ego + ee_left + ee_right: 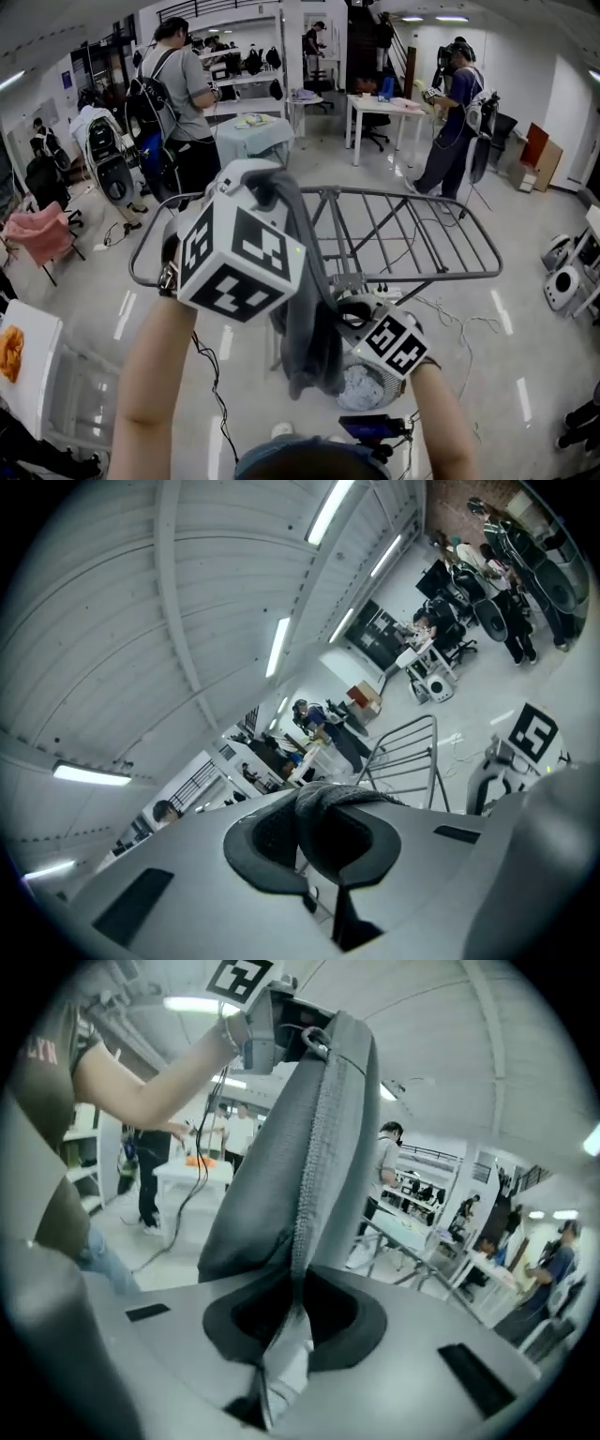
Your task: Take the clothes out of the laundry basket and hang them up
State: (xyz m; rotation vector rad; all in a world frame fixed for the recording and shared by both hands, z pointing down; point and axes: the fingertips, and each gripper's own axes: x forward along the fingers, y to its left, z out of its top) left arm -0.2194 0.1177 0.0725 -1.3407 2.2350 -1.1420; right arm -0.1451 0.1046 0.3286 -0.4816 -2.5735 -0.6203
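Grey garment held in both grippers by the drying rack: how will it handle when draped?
Likely floppy: the grey garment hangs in folds between the left gripper and right gripper, both shut on it. Probably light: small pinches carry it. It should drape over the bars of the drying rack, but may slide if hung unevenly.

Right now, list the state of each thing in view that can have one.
Left gripper, shut on the garment's top.
Right gripper, shut on the garment lower down.
Garment, lifted, hanging bunched between the grippers, not yet on the rack.
Rack, unfolded, visible bars bare.
Basket, on the floor, light cloth seems to be inside.
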